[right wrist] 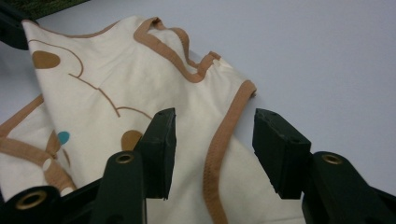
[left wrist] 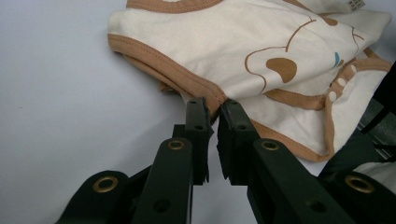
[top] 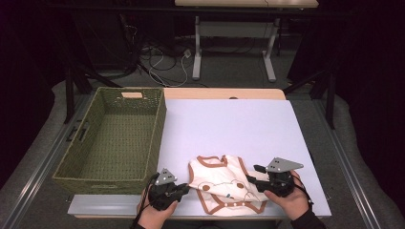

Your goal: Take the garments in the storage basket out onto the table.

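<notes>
A cream baby bodysuit (top: 224,183) with brown trim and a bear print lies crumpled near the front edge of the white table top (top: 229,124). My left gripper (top: 187,187) is at its left side. In the left gripper view the jaws (left wrist: 212,108) are pinched shut on the bodysuit's (left wrist: 233,42) brown-trimmed edge. My right gripper (top: 251,180) is over the bodysuit's right side. In the right gripper view the gripper (right wrist: 215,115) stands open, with the brown hem of the bodysuit (right wrist: 116,93) running between its fingers (right wrist: 161,140), apart from both pads.
A green woven basket (top: 155,143) stands on the left side of the table, close to my left gripper, and nothing shows inside it. A tan table edge (top: 224,93) runs along the back. Beyond it, cables and desk legs (top: 197,52) are on the floor.
</notes>
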Demonstrator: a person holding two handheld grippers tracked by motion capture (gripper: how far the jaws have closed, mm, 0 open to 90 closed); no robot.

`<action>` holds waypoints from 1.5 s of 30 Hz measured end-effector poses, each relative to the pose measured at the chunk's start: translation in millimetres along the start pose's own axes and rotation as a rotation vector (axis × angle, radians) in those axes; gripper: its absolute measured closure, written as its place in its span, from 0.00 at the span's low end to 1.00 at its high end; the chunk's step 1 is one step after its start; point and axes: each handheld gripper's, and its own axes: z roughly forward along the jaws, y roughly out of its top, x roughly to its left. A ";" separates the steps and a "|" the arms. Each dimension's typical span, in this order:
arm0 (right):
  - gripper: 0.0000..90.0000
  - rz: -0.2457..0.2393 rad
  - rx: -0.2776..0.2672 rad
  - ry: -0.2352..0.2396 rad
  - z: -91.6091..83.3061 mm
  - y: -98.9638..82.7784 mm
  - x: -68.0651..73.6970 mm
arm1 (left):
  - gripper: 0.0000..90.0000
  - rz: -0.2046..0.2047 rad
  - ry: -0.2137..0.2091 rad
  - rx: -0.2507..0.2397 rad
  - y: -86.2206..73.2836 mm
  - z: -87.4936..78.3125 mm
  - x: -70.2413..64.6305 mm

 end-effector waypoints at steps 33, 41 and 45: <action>0.33 0.033 -0.029 -0.032 45.8 52.6 -19.7 | 0.44 -0.005 0.011 -0.166 2.5 -3.0 3.4; 0.31 0.003 0.000 -0.046 61.0 63.2 -22.5 | 0.41 -0.017 0.021 -0.143 2.3 -0.5 7.2; 0.31 0.008 0.013 -0.035 70.1 66.1 -22.8 | 0.32 -0.048 0.017 -0.150 0.8 2.2 9.7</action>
